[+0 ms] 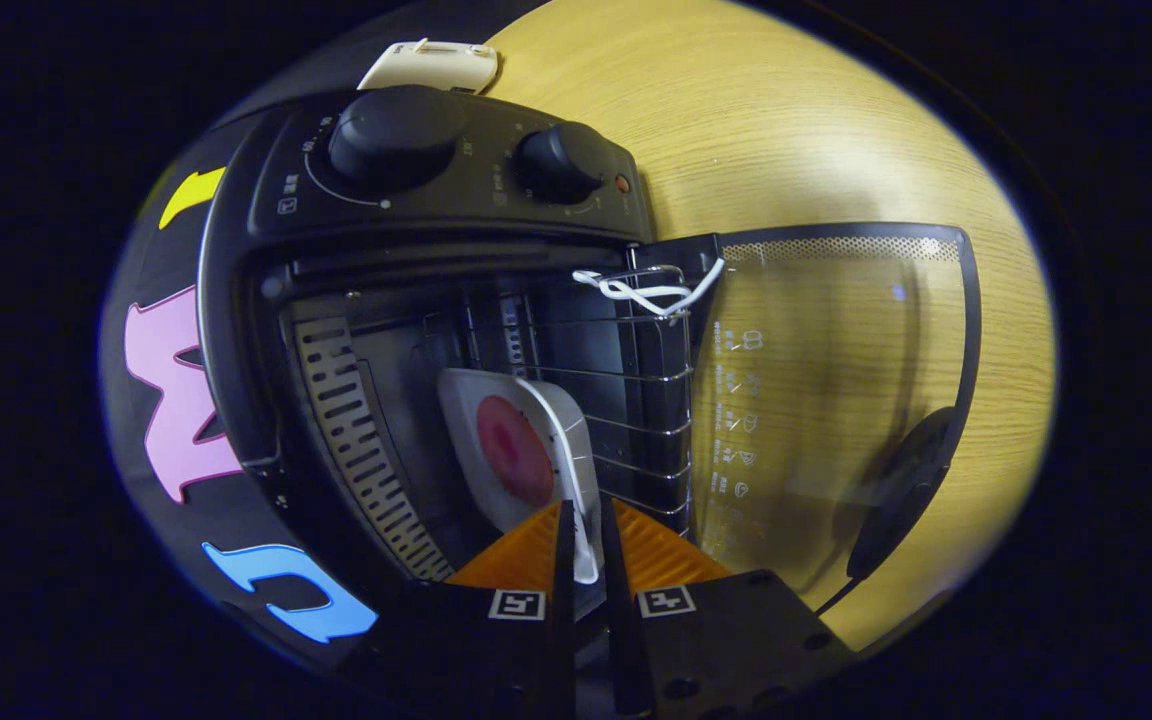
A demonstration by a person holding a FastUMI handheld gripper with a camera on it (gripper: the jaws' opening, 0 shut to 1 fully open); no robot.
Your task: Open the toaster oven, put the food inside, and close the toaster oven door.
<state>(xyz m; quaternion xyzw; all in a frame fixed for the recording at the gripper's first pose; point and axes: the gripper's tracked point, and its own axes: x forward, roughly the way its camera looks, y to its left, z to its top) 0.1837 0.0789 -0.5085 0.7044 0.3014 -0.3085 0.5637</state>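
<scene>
The view is rolled sideways. The black toaster oven [236, 300] stands with its glass door [836, 400] swung fully open over the wooden table [736, 120]. A white plate [481, 400] carrying a round red piece of food [514, 450] sits inside the oven cavity on the wire rack [641, 400]. My gripper [586, 545] reaches into the oven mouth, and both fingers pinch the plate's near rim. The part of the rim below the fingertips is hidden by the gripper body.
Two black knobs [396, 135] [561, 160] sit on the oven's control panel. A white cord [636, 290] is tied to the rack's front edge. The door's dark handle [901, 490] juts out at its far end. A cream-coloured object [431, 65] lies beyond the oven.
</scene>
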